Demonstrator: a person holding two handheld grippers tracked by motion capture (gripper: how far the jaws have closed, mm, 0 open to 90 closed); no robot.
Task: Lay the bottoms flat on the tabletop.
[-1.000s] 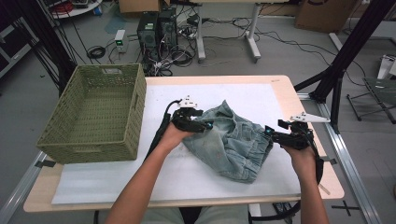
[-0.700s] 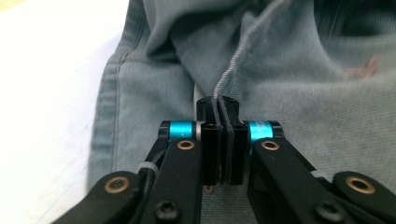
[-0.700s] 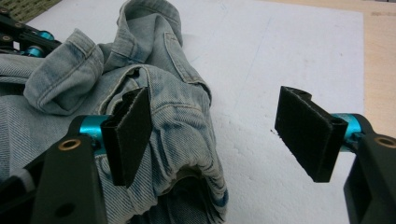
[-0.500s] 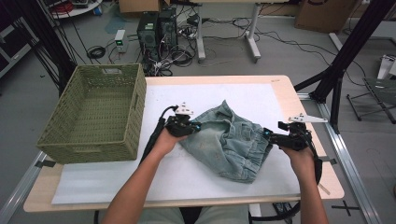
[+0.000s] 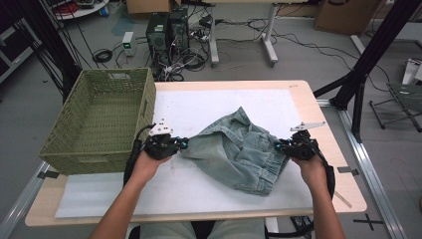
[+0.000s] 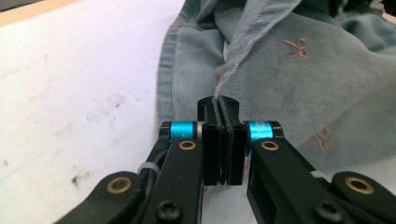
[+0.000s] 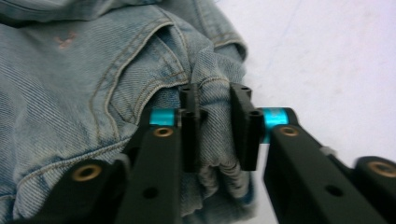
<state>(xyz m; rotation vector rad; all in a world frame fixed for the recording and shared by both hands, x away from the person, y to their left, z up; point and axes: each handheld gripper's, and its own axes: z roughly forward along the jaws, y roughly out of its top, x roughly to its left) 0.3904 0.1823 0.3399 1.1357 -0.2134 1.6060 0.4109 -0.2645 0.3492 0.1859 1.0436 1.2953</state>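
High view first: the denim garment (image 5: 239, 152) lies crumpled at the centre of the frame on the white mat (image 5: 209, 107), its bulk sagging toward the lower right, and it is pinned at both ends. At its left edge the left gripper (image 5: 182, 144) has it, and the left gripper view shows how: the jaws are pressed flat together, with a thin stitched hem of the garment (image 6: 289, 65) nipped between the pads and running up from them toward the top of that frame, little scissor-like marks showing on the cloth to the right. At the garment's right edge sits the right gripper (image 5: 277, 146); its jaws have just been closing, and in the right gripper view they stand a little apart with a thick bunched fold of the denim (image 7: 212, 98) wedged between the pads, seams and a pocket edge spreading off to the left. Both hands come in from the bottom of the high view. Outward from there, a green woven basket (image 5: 64, 149) sits at the left of the frame on the wooden table (image 5: 326, 144), just beside the left hand, and cables and computer towers (image 5: 166, 30) crowd the floor at the top.
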